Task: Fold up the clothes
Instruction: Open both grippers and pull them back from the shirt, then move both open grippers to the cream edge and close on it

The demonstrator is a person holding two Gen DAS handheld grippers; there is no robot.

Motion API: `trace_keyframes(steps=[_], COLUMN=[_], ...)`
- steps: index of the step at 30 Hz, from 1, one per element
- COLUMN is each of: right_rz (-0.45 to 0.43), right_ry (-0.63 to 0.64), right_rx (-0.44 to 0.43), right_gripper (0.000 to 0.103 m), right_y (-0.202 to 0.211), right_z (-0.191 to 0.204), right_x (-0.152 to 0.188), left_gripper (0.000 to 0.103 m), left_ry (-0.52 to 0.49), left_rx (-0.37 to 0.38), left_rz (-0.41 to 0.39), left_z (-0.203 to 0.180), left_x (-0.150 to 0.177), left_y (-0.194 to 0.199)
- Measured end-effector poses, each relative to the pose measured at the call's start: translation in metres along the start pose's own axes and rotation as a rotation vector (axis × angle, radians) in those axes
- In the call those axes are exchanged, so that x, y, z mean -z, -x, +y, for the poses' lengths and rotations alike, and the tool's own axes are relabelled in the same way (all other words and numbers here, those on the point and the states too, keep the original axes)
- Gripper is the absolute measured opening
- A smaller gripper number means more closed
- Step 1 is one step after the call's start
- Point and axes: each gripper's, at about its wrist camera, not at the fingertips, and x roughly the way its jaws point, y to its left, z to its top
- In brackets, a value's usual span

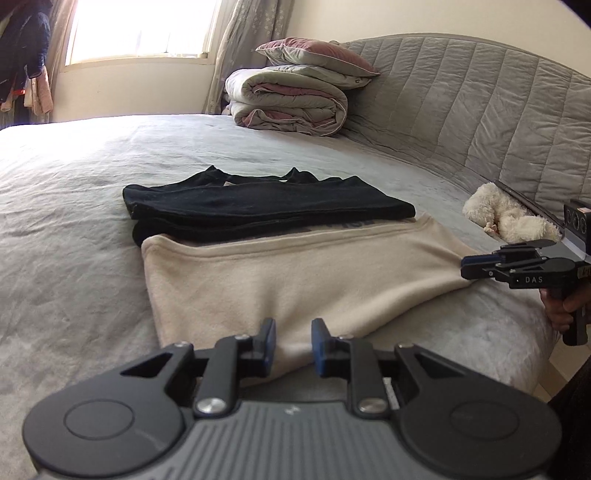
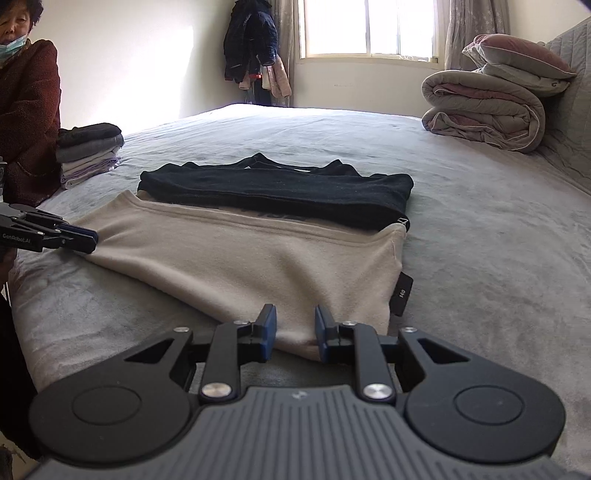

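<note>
Clothes (image 2: 258,258) lie on grey bed (image 2: 480,221) beneath window (image 2: 365,26).

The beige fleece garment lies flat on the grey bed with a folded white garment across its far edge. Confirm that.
One detail is off: the folded garment across the far edge of the beige fleece garment is black, not white, as the right wrist view shows. The rest holds: the beige piece lies flat on the grey bed.

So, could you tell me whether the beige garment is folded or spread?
Partly folded: the beige garment lies doubled, black sleeves folded across it.
</note>
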Motion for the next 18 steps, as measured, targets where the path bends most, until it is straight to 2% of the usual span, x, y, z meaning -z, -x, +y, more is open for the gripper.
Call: trace_keyframes(steps=[1, 2, 3, 6, 10, 16, 18], right_rz=[0.002, 0.005, 0.005, 0.009, 0.023, 0.057, 0.072], right_ry=[-0.010, -0.021, -0.033, -0.090, -0.177, -0.342, -0.406], right_rx=[-0.002, -0.004, -0.007, -0.017, -0.021, -0.006, 0.000], right_gripper=[0.025, 0.035, 0.035, 0.042, 0.047, 0.049, 0.049], right_y=[0.002, 0.004, 0.006, 0.011, 0.013, 0.014, 0.013], right_z=[-0.001, -0.002, -0.002, -0.008, -0.021, -0.049, -0.060], right_x=[-0.002, -0.003, -0.006, -0.015, -0.024, -0.026, -0.025], left_gripper=[0.025, 0.029, 0.040, 0.044, 0.044, 0.065, 0.075], left_ry=[0.018, 0.037, 0.055, 0.122, 0.250, 0.425, 0.470], left_rx=[-0.005, -0.009, -0.014, -0.011, -0.009, 0.001, 0.003], left_rz=[-0.001, -0.001, -0.002, 0.008, 0.036, 0.063, 0.074], left_z=[0.002, 0.004, 0.006, 0.013, 0.031, 0.055, 0.061], left_x=[-0.002, -0.005, -0.007, -0.014, -0.019, -0.024, -0.025], left_y=[0.002, 0.005, 0.007, 0.011, 0.013, 0.019, 0.021])
